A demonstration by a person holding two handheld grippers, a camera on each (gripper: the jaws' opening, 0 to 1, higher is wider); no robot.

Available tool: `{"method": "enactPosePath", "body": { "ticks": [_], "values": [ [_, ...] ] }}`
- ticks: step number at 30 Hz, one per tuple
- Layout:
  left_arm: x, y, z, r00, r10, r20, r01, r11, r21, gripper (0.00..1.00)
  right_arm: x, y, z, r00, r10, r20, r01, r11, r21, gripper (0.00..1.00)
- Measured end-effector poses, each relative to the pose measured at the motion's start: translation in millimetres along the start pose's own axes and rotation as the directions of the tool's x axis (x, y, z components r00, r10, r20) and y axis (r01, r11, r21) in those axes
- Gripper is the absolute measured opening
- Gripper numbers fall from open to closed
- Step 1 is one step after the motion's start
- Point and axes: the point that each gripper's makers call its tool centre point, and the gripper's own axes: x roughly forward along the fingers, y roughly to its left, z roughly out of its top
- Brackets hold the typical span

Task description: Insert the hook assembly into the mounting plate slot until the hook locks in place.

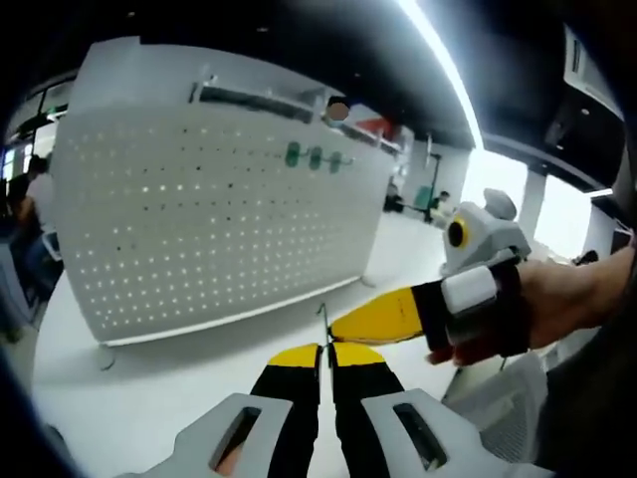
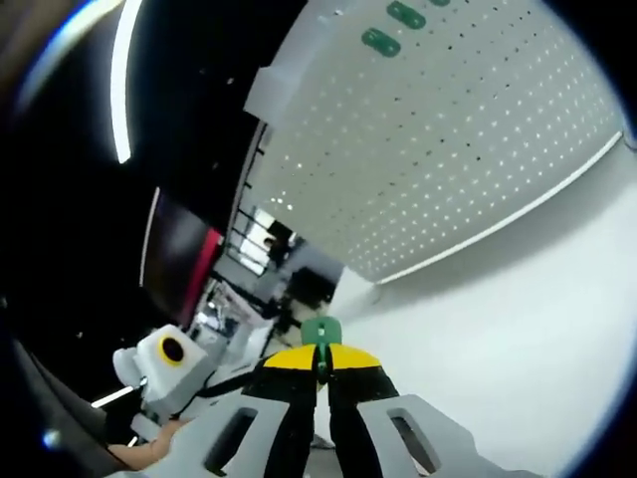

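Just hook (image 2: 320, 332) (green) between right gripper (image 2: 320, 360) jaws

A long ceiling light strip (image 1: 438, 60) glows above a white tabletop (image 1: 149, 398); bright windows (image 1: 562, 214) line the far wall, where a seated person (image 1: 25, 214) waits.

Matt white perforated panel (image 1: 209, 214); smooth white table (image 1: 179, 398).

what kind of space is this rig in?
Probably an open office or lab set up as a test bench: a white pegboard with green hooks stands on a white table, strip ceiling lights run overhead, and desks and people sit in the background.
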Motion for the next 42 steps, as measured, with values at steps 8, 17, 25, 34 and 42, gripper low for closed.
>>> {"method": "enactPosePath", "body": {
  "ticks": [8,17,25,34,42],
  "values": [
    [0.2,-2.2,5.9,1.0,-0.009,0.007,0.009,1.0,0.028,0.04,-3.0,5.9,5.6,1.0,-0.008,0.006,0.008,0.995,-0.103,0.0],
    [-1.0,-0.2,2.0,1.0,-0.004,-0.028,0.003,0.999,-0.035,0.21,-2.7,13.7,10.1,1.0,-0.026,0.008,0.027,0.973,-0.231,0.0],
    [-1.5,-7.9,10.7,0.999,-0.041,-0.009,0.04,0.997,-0.072,0.4,-3.1,28.0,23.3,1.0,-0.021,0.013,0.024,0.931,-0.365,0.0],
    [-2.2,-14.4,6.2,0.998,-0.066,-0.011,0.065,0.995,-0.07,0.58,-2.3,32.7,27.0,0.999,-0.031,0.012,0.033,0.883,-0.469,0.0],
    [-14.6,-26.3,10.3,0.994,-0.111,0.025,0.113,0.988,-0.107,0.72,-3.8,29.6,28.2,0.997,-0.072,0.01,0.063,0.798,-0.6,0.0]
  ]
}}
